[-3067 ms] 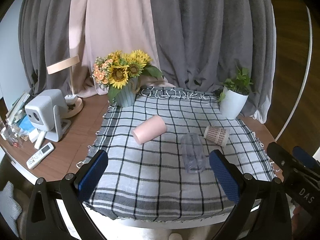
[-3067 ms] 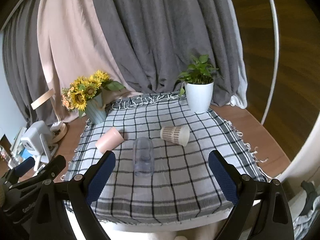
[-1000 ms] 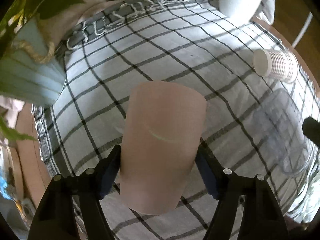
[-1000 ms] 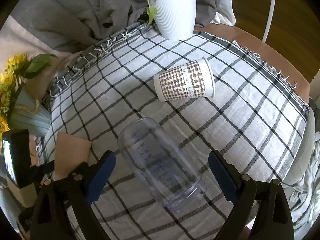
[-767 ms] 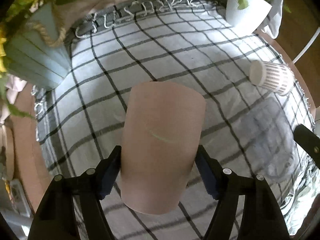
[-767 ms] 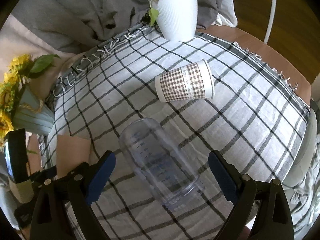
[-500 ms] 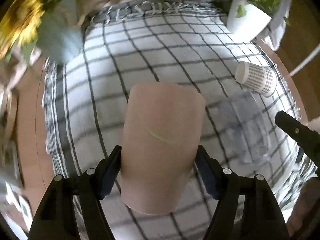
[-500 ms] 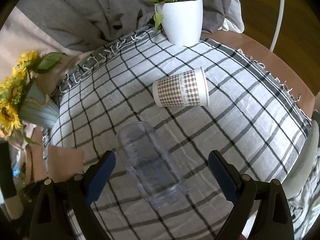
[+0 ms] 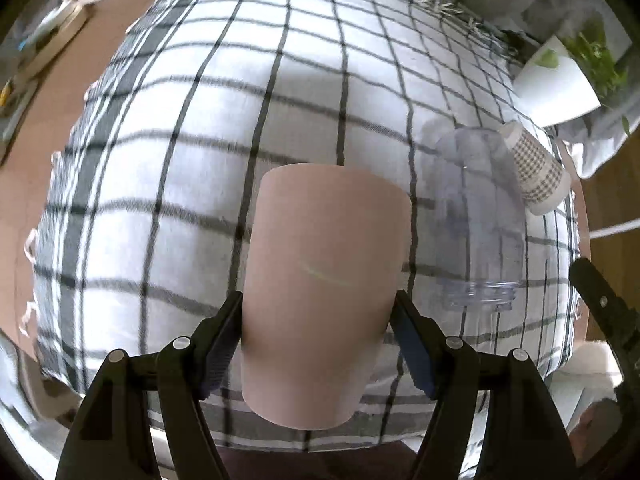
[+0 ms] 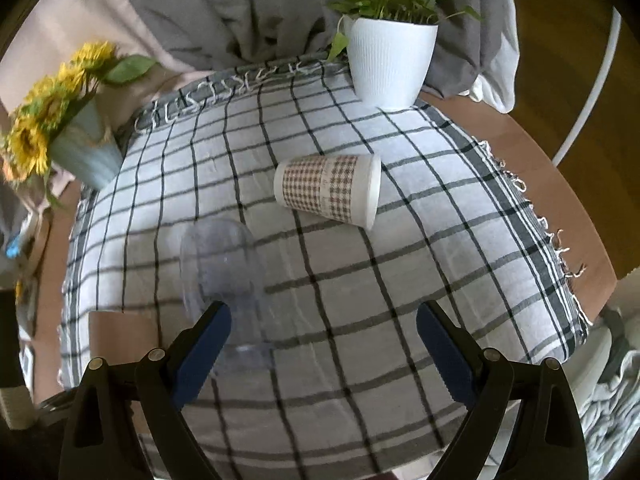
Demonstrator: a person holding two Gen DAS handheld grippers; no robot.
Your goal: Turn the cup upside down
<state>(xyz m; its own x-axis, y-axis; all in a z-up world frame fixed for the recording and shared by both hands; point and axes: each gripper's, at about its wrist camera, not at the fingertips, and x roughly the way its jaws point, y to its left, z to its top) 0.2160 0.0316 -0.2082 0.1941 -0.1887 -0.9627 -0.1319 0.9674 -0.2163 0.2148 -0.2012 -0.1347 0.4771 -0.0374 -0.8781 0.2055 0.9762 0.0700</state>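
Lifted since the earlier frame, pink cup (image 9: 324, 300) sits clamped in left gripper (image 9: 316, 328); right gripper (image 10: 324, 344) is apart, empty. Smooth walls may slip during rotation.

both grippers look alike: the left gripper (image 9: 318, 334) and right gripper (image 10: 324, 346) have glossy black plastic finger arms, angular and widening toward the camera, each carrying two round silver screw heads. their fingers (image 10: 202, 354) end in flat blue pads with ribbed edges, pads on the right looking brighter.
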